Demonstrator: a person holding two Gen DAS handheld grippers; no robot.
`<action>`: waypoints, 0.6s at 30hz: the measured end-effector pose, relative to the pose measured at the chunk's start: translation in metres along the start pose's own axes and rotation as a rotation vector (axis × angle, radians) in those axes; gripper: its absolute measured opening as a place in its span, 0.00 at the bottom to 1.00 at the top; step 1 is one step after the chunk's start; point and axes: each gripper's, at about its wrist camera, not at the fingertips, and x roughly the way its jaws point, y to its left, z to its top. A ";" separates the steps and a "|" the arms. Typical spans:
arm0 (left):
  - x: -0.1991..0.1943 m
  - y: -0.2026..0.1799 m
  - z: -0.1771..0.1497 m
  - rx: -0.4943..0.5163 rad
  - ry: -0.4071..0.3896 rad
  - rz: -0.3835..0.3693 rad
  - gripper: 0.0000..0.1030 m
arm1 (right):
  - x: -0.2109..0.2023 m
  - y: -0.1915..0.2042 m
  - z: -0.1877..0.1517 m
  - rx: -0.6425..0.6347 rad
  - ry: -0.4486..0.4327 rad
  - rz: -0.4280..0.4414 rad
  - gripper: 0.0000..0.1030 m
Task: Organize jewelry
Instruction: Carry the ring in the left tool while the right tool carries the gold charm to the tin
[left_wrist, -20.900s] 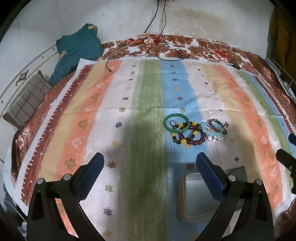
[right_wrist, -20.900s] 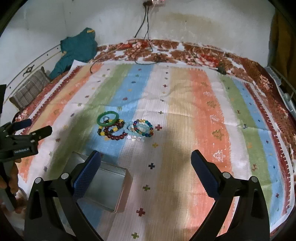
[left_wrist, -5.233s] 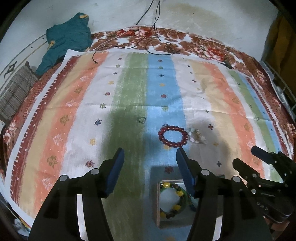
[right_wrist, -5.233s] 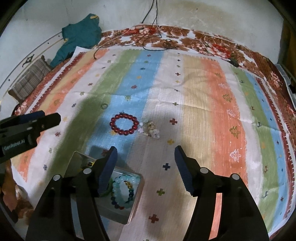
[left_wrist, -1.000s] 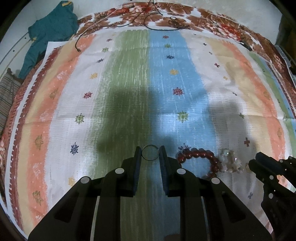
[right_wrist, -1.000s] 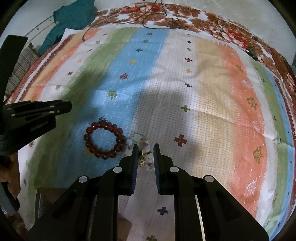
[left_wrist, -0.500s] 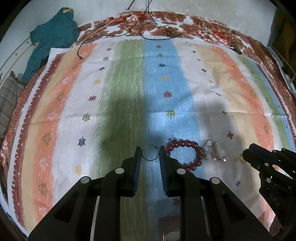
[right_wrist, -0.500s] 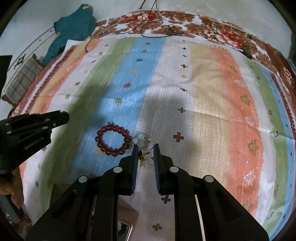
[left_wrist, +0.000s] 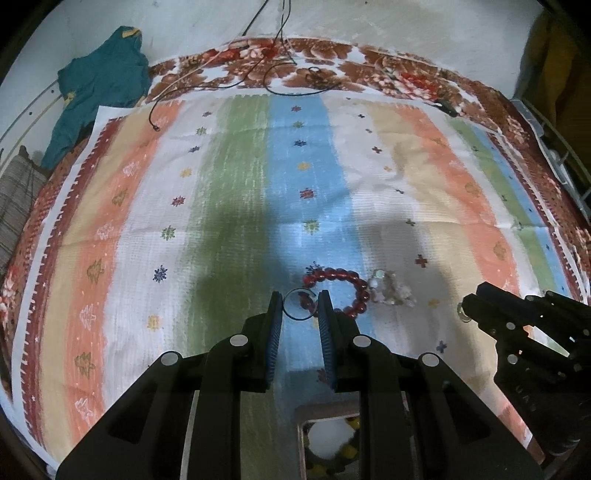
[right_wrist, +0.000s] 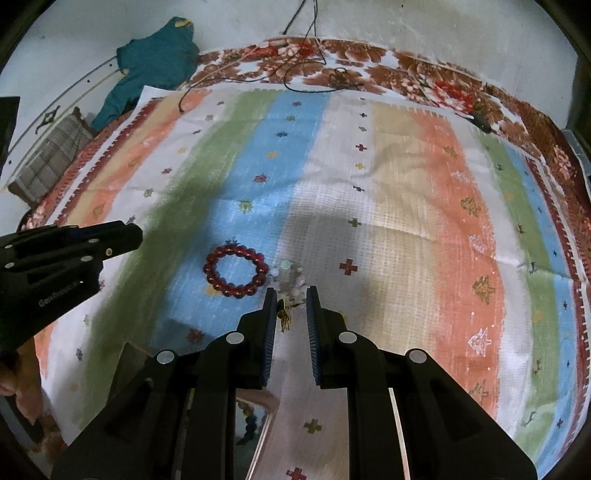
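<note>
My left gripper (left_wrist: 298, 305) is shut on a thin clear ring (left_wrist: 297, 316) and holds it above the striped cloth. My right gripper (right_wrist: 291, 305) is shut on a small gold earring (right_wrist: 283, 318) that dangles between its tips. A dark red bead bracelet (right_wrist: 235, 272) and a pale crystal bracelet (right_wrist: 290, 278) lie on the cloth just ahead; both also show in the left wrist view, the red bracelet (left_wrist: 345, 284) and the crystal one (left_wrist: 390, 291). The metal box (left_wrist: 332, 443), holding bead bracelets, sits below the grippers, and its corner shows in the right wrist view (right_wrist: 251, 421).
The striped cloth (left_wrist: 236, 192) covers a floral bedspread (left_wrist: 369, 66). A teal garment (left_wrist: 99, 96) and a checked cushion (right_wrist: 51, 158) lie at the far left. Black cables (left_wrist: 280, 74) trail from the wall across the far edge.
Both grippers have lifted and drawn back with their pieces; the bracelets now lie farther ahead and the box has come into view below.
</note>
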 end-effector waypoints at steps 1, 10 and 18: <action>-0.001 0.000 -0.001 0.001 -0.002 -0.001 0.19 | -0.002 0.001 -0.001 -0.004 -0.003 0.000 0.17; -0.017 0.000 -0.015 0.004 -0.009 -0.006 0.18 | -0.016 0.004 -0.010 -0.007 -0.014 0.011 0.17; -0.036 -0.004 -0.027 0.010 -0.033 -0.028 0.19 | -0.030 0.007 -0.019 -0.008 -0.030 0.028 0.17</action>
